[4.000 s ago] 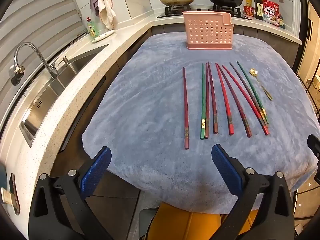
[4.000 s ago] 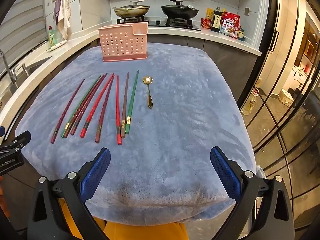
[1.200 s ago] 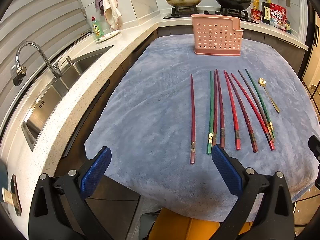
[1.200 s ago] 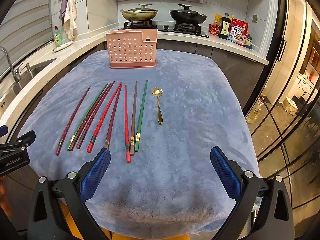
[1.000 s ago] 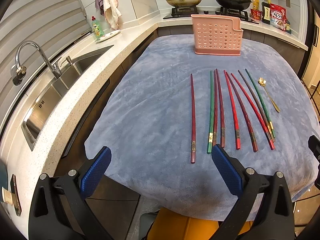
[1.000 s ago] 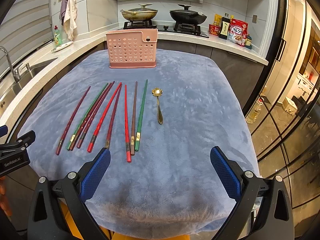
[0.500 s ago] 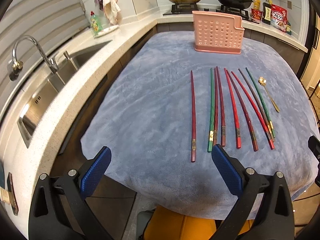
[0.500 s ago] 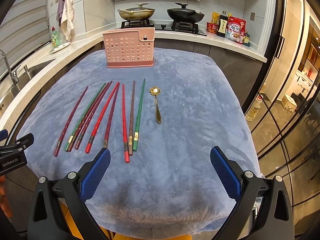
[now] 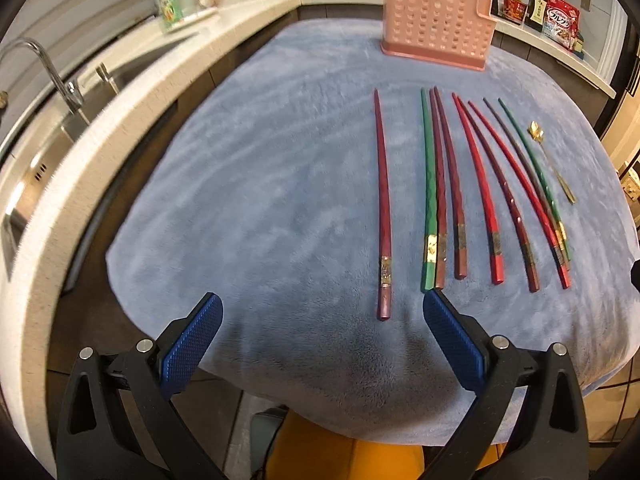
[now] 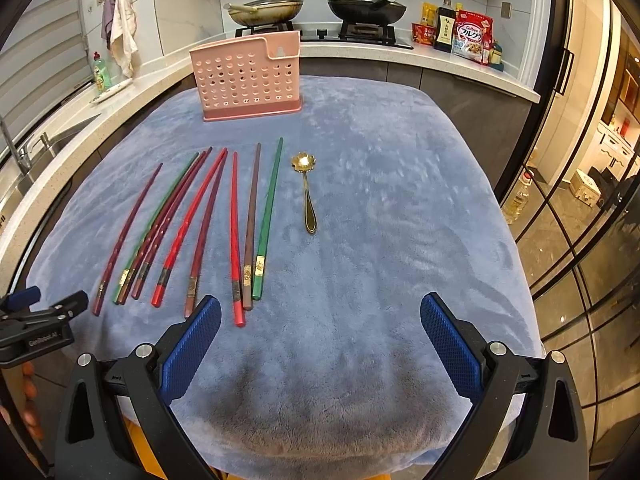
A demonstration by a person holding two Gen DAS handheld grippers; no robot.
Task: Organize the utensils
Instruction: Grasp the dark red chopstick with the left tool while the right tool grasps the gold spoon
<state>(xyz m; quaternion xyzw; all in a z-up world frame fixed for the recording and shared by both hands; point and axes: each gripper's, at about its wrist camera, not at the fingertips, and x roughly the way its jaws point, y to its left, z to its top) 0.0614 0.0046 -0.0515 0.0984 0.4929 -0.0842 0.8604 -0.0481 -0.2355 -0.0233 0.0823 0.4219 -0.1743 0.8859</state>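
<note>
With both tongs, left (image 9: pixel 320 312) and right (image 10: pixel 320 312), wide and empty, I'd drop the left on the lone chopstick (image 9: pixel 382 200) lying apart on the surface (image 9: pixel 260 200), then carry it to the rack (image 9: pixel 436 36).

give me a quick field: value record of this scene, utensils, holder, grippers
chopsticks: eight, side by side on the blue cloth, tips toward the holder
spoon: gold spoon, right of the chopsticks, apart from them
holder: pink perforated holder, upright at the far end; contents not visible
left gripper: open, holding nothing
right gripper: open, holding nothing
</note>
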